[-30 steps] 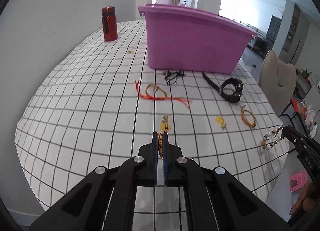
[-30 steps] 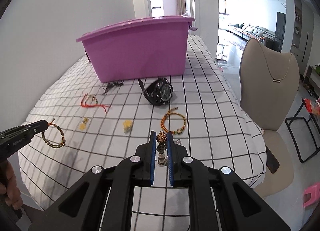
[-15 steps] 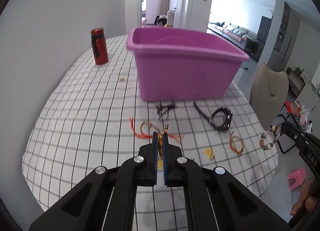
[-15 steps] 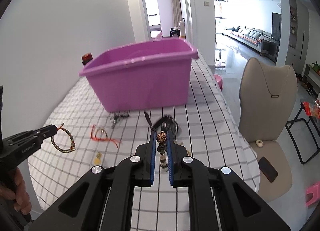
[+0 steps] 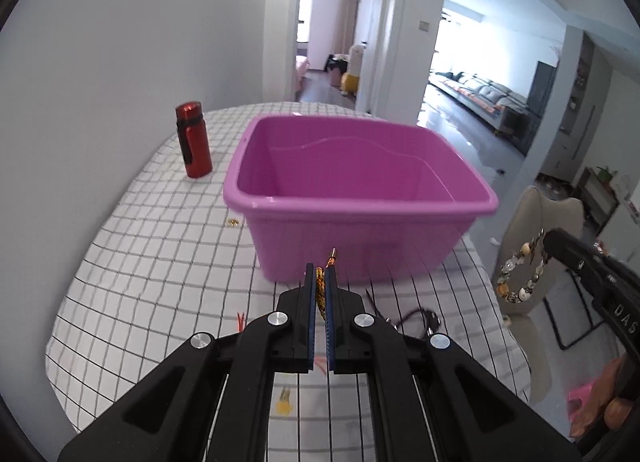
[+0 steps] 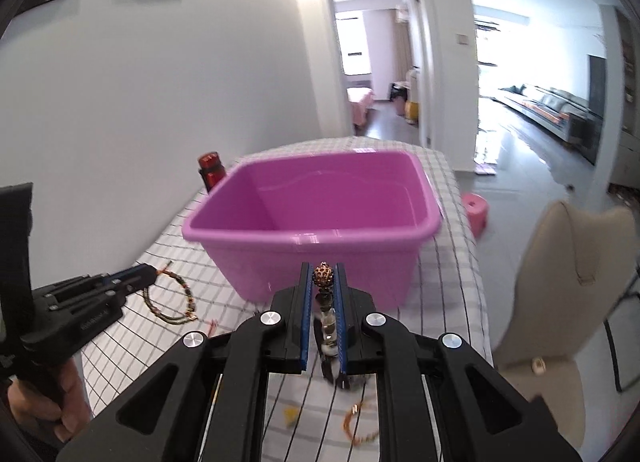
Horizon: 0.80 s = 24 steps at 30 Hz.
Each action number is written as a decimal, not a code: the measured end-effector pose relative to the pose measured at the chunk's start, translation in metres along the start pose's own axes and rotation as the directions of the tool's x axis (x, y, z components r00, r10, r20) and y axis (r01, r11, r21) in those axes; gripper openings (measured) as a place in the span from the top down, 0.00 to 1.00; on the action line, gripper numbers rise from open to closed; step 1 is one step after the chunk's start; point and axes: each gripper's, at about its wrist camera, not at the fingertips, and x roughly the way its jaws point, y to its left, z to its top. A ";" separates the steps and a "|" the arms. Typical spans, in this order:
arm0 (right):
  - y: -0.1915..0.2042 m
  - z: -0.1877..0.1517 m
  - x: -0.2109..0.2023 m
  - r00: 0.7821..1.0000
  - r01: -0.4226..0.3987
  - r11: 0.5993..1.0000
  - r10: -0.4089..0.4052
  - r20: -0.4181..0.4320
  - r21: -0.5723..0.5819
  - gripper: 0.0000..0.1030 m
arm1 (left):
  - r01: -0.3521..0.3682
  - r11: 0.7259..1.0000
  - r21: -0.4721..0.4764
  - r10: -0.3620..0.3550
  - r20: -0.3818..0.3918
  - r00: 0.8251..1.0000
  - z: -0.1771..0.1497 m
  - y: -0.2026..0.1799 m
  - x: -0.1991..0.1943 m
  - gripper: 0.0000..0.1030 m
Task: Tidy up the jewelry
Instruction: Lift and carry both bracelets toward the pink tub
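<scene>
A purple plastic tub (image 5: pixel 360 230) stands on the checked tablecloth; it also shows in the right wrist view (image 6: pixel 320 254) and looks empty. My left gripper (image 5: pixel 319 282) is shut on a braided gold-brown bracelet (image 5: pixel 320 288), held above the table just before the tub's near wall; the bracelet hangs as a loop in the right wrist view (image 6: pixel 176 298). My right gripper (image 6: pixel 323 282) is shut on a beaded bracelet (image 6: pixel 323 276), which dangles at the right of the left wrist view (image 5: pixel 520 274). Both are raised near rim height.
A red bottle (image 5: pixel 194 140) stands left of the tub. A black watch (image 5: pixel 416 316), a red cord (image 5: pixel 240 320), yellow pieces (image 5: pixel 283 402) and an orange bracelet (image 6: pixel 360 426) lie on the cloth (image 5: pixel 160 262). A beige chair (image 6: pixel 568 286) stands right of the table.
Both grippers have risen and moved toward the tub with their bracelets still held; the tub's inside is now in view and the items on the cloth have dropped below the fingers.
</scene>
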 end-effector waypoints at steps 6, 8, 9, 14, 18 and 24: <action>-0.011 0.041 0.025 0.996 -0.084 0.995 0.084 -0.001 -0.053 0.90 | -0.043 0.998 -0.044 0.044 0.012 0.999 0.031 -0.014 0.011 0.96; -0.015 0.053 0.034 0.995 -0.100 0.994 0.100 -0.003 -0.054 0.90 | -0.044 0.997 -0.062 0.045 0.008 0.999 0.042 -0.014 0.016 0.96; -0.016 0.057 0.036 0.994 -0.105 0.993 0.105 0.000 -0.054 0.90 | -0.046 0.997 -0.068 0.047 0.009 0.999 0.048 -0.014 0.018 0.96; -0.022 0.085 0.050 0.994 -0.108 0.993 0.109 0.026 -0.053 0.90 | -0.049 0.998 -0.048 0.050 0.036 0.998 0.087 -0.013 0.031 0.96; -0.024 0.107 0.062 0.996 -0.078 0.996 0.080 0.046 -0.044 0.90 | -0.035 0.999 -0.006 0.036 0.054 0.998 0.118 -0.014 0.047 0.96; -0.030 0.124 0.102 0.998 -0.068 0.998 0.068 0.001 -0.005 0.90 | -0.007 1.000 0.026 0.006 0.035 0.999 0.152 -0.015 0.090 0.96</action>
